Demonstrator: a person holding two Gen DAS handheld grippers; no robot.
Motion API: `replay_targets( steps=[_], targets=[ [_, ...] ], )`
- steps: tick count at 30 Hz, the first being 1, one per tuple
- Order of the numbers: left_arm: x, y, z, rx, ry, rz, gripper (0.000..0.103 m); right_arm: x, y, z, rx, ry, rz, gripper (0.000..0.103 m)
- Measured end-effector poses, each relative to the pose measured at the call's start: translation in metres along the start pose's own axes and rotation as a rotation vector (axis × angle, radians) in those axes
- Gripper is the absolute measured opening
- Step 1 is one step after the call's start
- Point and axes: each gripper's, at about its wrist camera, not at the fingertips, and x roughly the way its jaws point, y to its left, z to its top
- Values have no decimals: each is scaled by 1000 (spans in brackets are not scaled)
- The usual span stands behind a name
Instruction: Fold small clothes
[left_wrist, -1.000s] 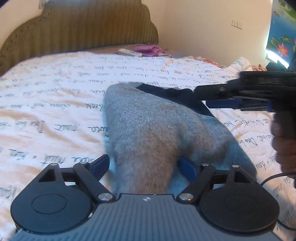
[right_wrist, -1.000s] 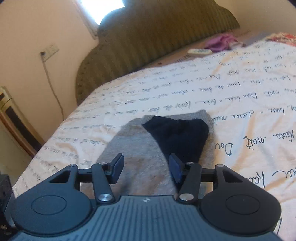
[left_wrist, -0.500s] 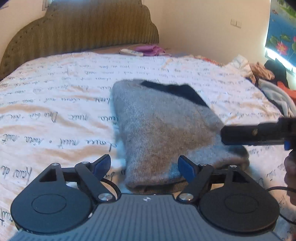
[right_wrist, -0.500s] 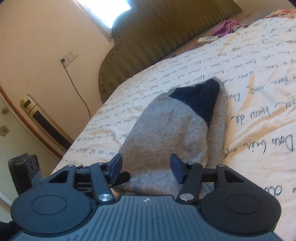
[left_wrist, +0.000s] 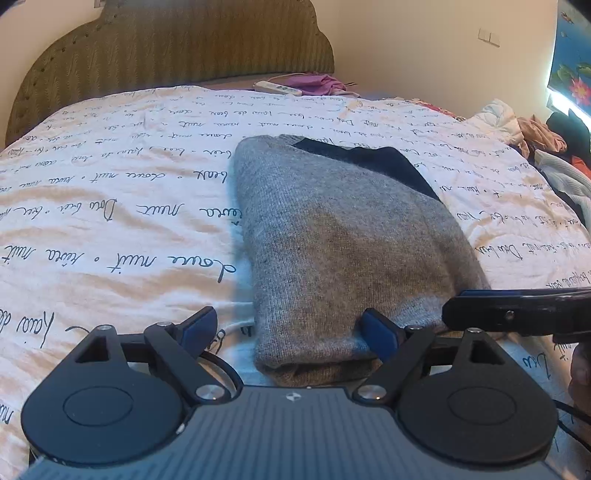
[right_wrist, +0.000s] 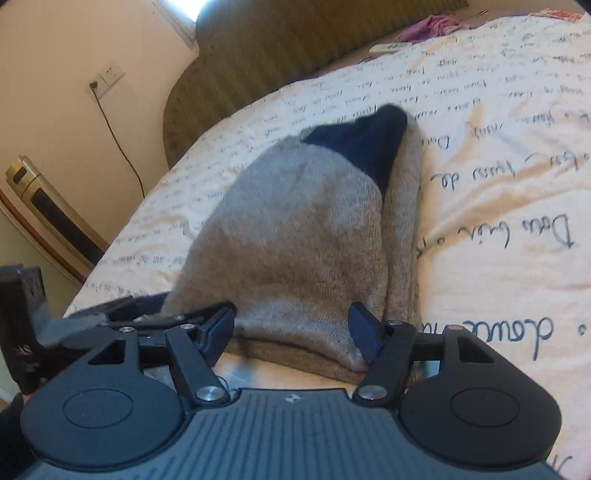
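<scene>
A bed (left_wrist: 110, 206) with a script-printed sheet fills both views, a padded headboard (left_wrist: 166, 44) across the top of the frame. The left gripper (left_wrist: 288, 328) has its jaws apart, empty, straddling the near edge of the sweater (left_wrist: 332, 236) at lower centre; the right gripper (right_wrist: 291, 325) is likewise spread and empty at the same hem. A second ago the grey knit rose bunched between the left jaws; now it lies flat and doubled, both tools drawn back, so this fold looks released and finished. The bundle's long axis runs from the lower frame toward the headboard, its dark navy end (left_wrist: 376, 162) pointing away, upper right of centre. A remote (left_wrist: 277, 88) and purple cloth (left_wrist: 317, 82) sit beyond.
</scene>
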Motion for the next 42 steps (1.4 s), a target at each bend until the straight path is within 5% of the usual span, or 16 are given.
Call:
replay_targets(
  steps=[6,15,20,25,28,30,37,40,42],
  targets=[
    [-11,5,-3,-4,-1,12,89,-36,9,3,-21,-53,-61,68],
    [-41,29,-7,7,-35,64,89,-120,-18,4,-117,-159,-405,69],
    [-83,93,-2,93,-119,269,89,-206,-61,1,-192,-199,-819,70],
    [-118,174,24,138,-176,636,90,-275,-106,-8,-318,-191,-1384,73],
    [-133,187,34,59,-225,679,92,-265,-118,-24,-514,-113,-1655,73],
    [-131,172,30,16,-241,597,93,-242,-109,-34,-564,-102,-1586,74],
    [-84,46,-11,4,-158,207,95,-117,-15,-49,-404,-153,-743,75],
    [-71,6,-22,-2,-93,68,95,-76,22,-48,-371,-171,-525,79],
    [-56,-7,-29,-15,-44,48,96,-52,34,-45,-338,-151,-462,81]
  ],
)
